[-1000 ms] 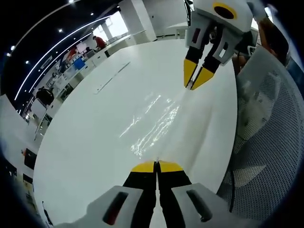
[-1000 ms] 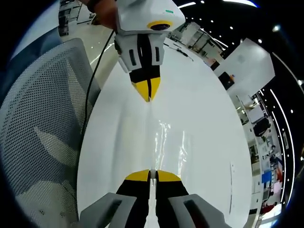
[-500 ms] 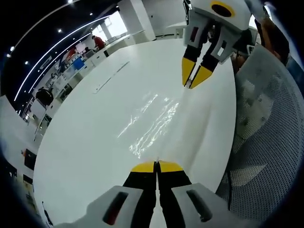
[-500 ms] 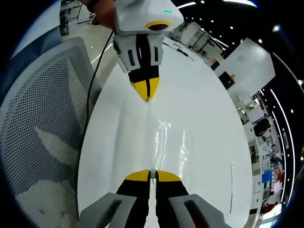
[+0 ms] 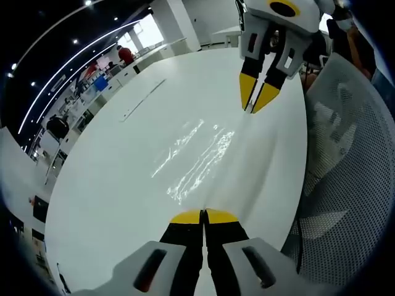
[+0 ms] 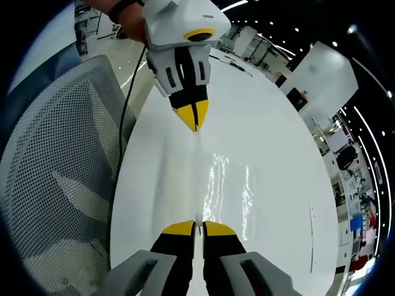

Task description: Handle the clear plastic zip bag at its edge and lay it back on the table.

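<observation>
Hold: left gripper (image 5: 203,216) and right gripper (image 6: 195,225) each pinch an end of the zip bag (image 5: 200,154), stretching its edge taut.
Why: flat lay-down, I'd judge.
Bag: clear, glinting, wrinkled, spread over the white table (image 5: 111,179) between the 2 grippers.

An open-plan office: mesh chair (image 6: 58,185), white table (image 5: 123,179), distant desks (image 5: 92,89), ceiling strip lights (image 5: 68,65).

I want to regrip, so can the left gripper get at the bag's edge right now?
Probably yes: the left gripper appears already shut on the zip bag edge, the right gripper pinching the opposite end, the film stretched between them over the table.
</observation>
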A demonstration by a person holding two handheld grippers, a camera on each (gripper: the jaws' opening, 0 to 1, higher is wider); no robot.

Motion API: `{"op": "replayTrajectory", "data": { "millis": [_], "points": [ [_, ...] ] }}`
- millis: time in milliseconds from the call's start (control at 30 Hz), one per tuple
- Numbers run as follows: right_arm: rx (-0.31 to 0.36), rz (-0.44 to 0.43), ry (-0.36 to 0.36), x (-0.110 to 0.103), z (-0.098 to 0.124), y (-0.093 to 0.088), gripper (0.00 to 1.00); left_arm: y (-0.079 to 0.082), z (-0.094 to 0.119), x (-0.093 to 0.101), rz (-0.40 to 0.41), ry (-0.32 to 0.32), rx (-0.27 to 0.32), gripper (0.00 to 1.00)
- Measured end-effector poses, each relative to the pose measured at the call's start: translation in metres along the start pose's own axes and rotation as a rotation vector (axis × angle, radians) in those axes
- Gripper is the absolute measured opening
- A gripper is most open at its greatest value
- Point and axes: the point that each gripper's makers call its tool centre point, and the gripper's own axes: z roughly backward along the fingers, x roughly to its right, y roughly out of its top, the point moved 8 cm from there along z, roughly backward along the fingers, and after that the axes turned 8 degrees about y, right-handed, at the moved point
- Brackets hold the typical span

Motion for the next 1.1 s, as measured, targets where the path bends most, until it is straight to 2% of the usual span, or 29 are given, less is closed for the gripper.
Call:
{"op": "replayTrajectory", "data": {
  "millis": [67, 267, 333, 433, 700, 1100],
  "points": [
    [0.004, 0.001, -0.005, 0.000, 0.001, 0.001, 0.03, 0.000, 0.001, 0.000, 0.002, 0.003, 0.000, 0.00],
    [0.103, -0.067, 0.003, 0.008, 0.007, 0.015, 0.10, 0.001, 0.003, 0.003, -0.009, 0.002, -0.005, 0.00],
    [0.120, -0.064, -0.012, 0.011, 0.009, 0.018, 0.14, 0.001, 0.004, 0.006, -0.018, -0.001, -0.006, 0.00],
    [0.139, -0.073, -0.017, 0.016, 0.009, 0.024, 0.14, 0.002, 0.004, 0.007, -0.035, -0.002, -0.008, 0.00],
    [0.146, -0.087, -0.032, 0.029, 0.000, 0.035, 0.14, 0.005, 0.007, 0.008, -0.067, 0.010, 0.000, 0.00],
    [0.126, -0.060, -0.005, 0.027, -0.011, 0.040, 0.14, 0.006, 0.012, 0.009, -0.090, 0.012, -0.003, 0.00]
  ]
}}
